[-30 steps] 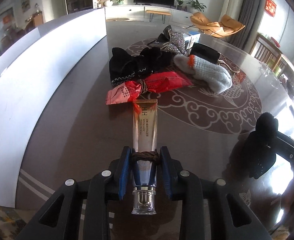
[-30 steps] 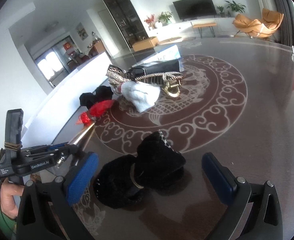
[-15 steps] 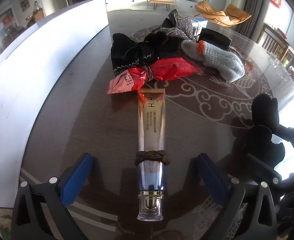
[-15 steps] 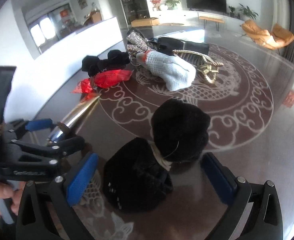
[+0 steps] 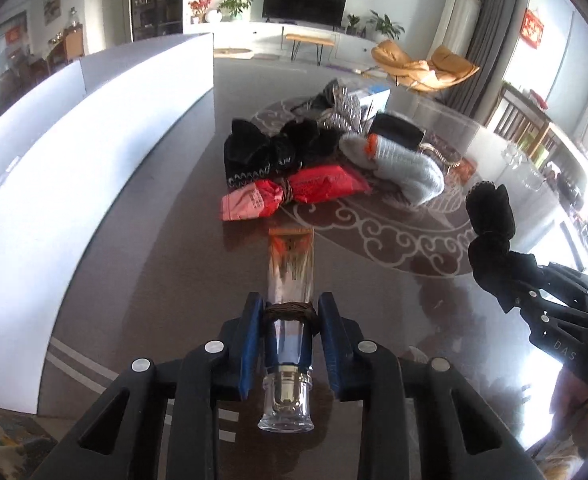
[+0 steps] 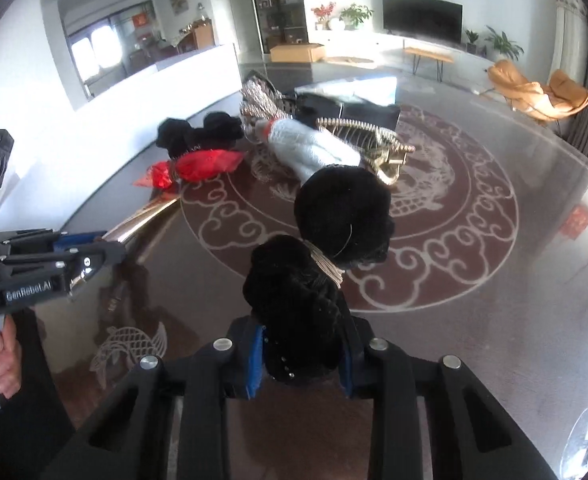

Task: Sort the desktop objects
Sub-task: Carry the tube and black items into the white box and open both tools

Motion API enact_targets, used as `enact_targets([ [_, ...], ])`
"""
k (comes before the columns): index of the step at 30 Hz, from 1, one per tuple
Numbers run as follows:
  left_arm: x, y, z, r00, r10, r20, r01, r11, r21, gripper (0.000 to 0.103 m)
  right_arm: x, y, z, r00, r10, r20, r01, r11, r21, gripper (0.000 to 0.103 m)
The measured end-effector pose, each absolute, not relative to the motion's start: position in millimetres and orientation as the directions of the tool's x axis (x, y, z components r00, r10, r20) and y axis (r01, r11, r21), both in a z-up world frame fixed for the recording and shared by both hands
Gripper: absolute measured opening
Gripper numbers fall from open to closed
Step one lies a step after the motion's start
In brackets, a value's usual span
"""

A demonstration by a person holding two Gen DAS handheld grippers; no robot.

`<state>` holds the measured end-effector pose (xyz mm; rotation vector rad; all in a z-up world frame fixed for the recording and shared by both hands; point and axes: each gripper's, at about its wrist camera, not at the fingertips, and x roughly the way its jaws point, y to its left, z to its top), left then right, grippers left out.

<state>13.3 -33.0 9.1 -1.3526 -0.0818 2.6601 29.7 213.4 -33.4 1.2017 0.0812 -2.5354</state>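
Tube [image 5: 290, 280] cap visible left view only; right shows glove [image 6: 314, 280] gripped.

The cream tube's [image 5: 290, 280] print is a blur — unreadable in the left wrist view. At the right edge the right gripper [image 5: 550, 300] is cut off, its fingertips buried in the black bundle [image 5: 490, 216] — grip unseen
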Motion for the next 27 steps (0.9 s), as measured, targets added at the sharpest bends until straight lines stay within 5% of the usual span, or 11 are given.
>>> enact_targets([
  [11,48.7,-65.0,22.3,-0.635,0.174,-0.752,-0.069,-0.983,-0.169,0.028,46.3,197.6,-10.2,-0.592,-0.295,-0.75,0.407,-0.913,0.038,0.03],
  [22,29.9,-58.4,-11.3,-0.385,0.156,-0.91,-0.111,-0.986,-0.122,0.03,52.7,187.8,-25.5,-0.537,-0.284,-0.794,0.435,-0.9,0.028,0.031],
  [25,28.4,-44.7,-12.7,-0.37,0.121,-0.921,-0.158,-0.985,-0.066,0.057,46.5,187.5,-31.1,-0.517,-0.27,-0.812,0.434,-0.901,0.023,0.039],
  [26,28.0,-39.1,-16.5,-0.353,0.085,-0.932,-0.168,-0.985,-0.026,0.08,42.5,188.1,-33.2,-0.502,-0.272,-0.821,0.431,-0.902,0.036,0.049],
  [27,28.3,-33.5,-20.0,-0.346,0.051,-0.937,-0.181,-0.983,0.014,0.086,39.4,188.8,-34.3,-0.491,-0.279,-0.825,0.426,-0.903,0.053,0.057],
])
